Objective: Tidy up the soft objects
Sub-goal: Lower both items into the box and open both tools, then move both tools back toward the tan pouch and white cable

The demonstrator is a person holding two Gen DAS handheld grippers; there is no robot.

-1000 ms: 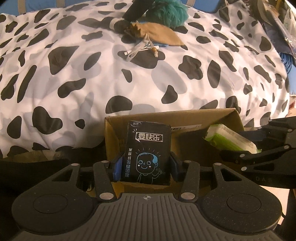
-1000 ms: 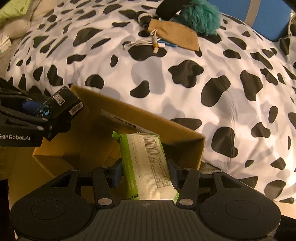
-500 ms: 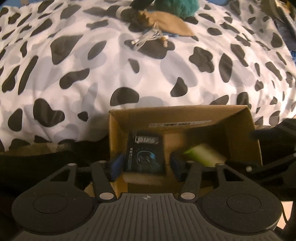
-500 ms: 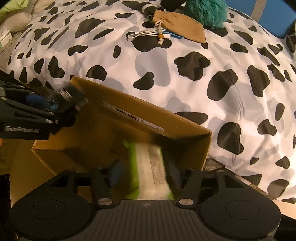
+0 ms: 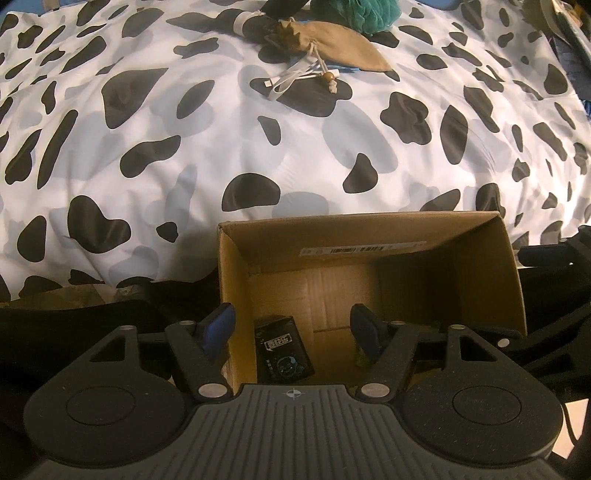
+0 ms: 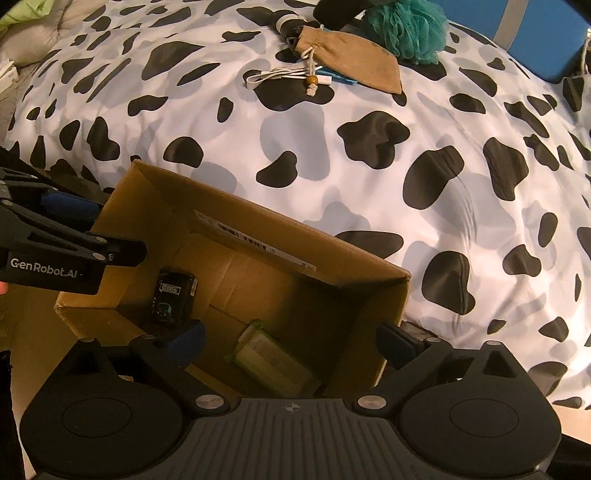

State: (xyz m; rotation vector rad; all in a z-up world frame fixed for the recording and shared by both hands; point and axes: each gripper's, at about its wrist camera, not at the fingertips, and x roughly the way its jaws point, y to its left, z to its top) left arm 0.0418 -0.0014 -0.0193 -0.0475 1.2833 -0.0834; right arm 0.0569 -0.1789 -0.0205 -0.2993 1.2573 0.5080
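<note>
Bedding: cow-print duvet (image 5: 147,155) on a bed, filling most of both views.

Cardboard box (image 6: 362,266), open-topped, at the near edge of the bed, below both grippers.

Teal bath pouf (image 6: 406,29), far side of the duvet, touching the tan drawstring pouch (image 6: 354,62).

Left gripper (image 5: 291,325): jaws have just been opening, now spread and released, nothing between them; poised above the box's left half.

Right gripper (image 6: 291,339): jaws have just been opening, now at full spread and released, over the box's right half.

Green tissue pack (image 6: 273,362): lying flat on the box floor, right side, dropped clear of the jaws.

Black packet (image 6: 171,297): printed with a cartoon face, on the box floor at the left, apart from the green pack.

White cable (image 6: 280,75): coiled loosely just beside the pouch.

Step in hand, as judged: deposit of two items, complete. Next move calls for lifting both grippers clear of the box walls and reaching across the duvet for the pouf and pouch, each soft enough to need a gentle pinch.
</note>
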